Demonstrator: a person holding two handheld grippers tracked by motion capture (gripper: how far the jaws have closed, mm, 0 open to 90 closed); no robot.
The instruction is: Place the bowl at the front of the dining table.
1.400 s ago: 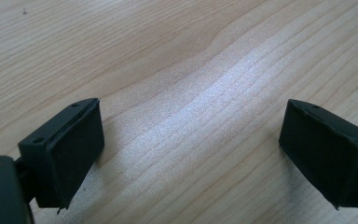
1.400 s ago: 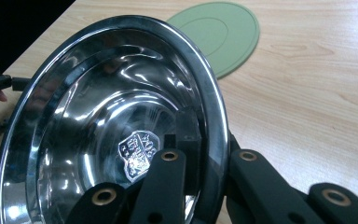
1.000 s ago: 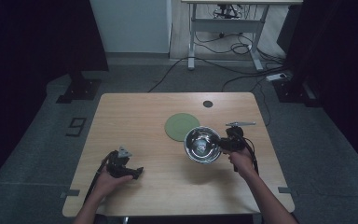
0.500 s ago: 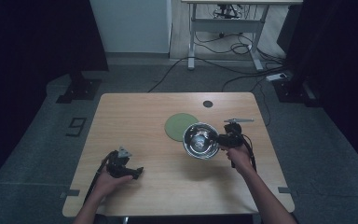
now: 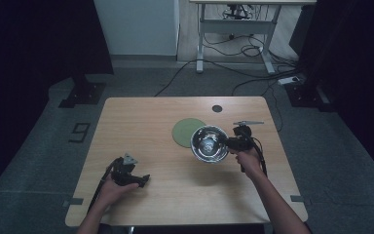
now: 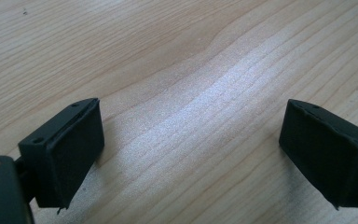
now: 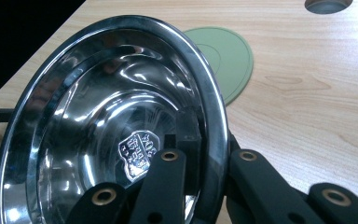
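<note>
Jaws of my left gripper (image 6: 191, 158) stand wide apart with nothing between them, only bare wood grain of the table (image 6: 177, 56) beneath. From above, my left hand (image 5: 113, 187) rests that gripper low near the front left part of the tabletop, its grey three-cornered plate (image 5: 130, 159) on top.

Further along, my right gripper (image 5: 225, 142) is clamped on the rim of a steel bowl (image 5: 209, 144), one jaw inside the rim and one outside. In the right gripper view the bowl (image 7: 107, 126) is tilted, its shiny inside facing the camera with a stamped mark at the bottom. I cannot tell whether it touches the table. My right hand (image 5: 247, 160) holds the gripper from the right of the bowl.

Just beyond the bowl a flat green round mat (image 5: 186, 130) lies on the wood, partly overlapped by the bowl's edge from above. Beyond that, a small dark hole (image 5: 217, 108) sits near the table's far edge, and a thin grey object (image 5: 248, 123), too small to identify, lies towards the right edge.
</note>
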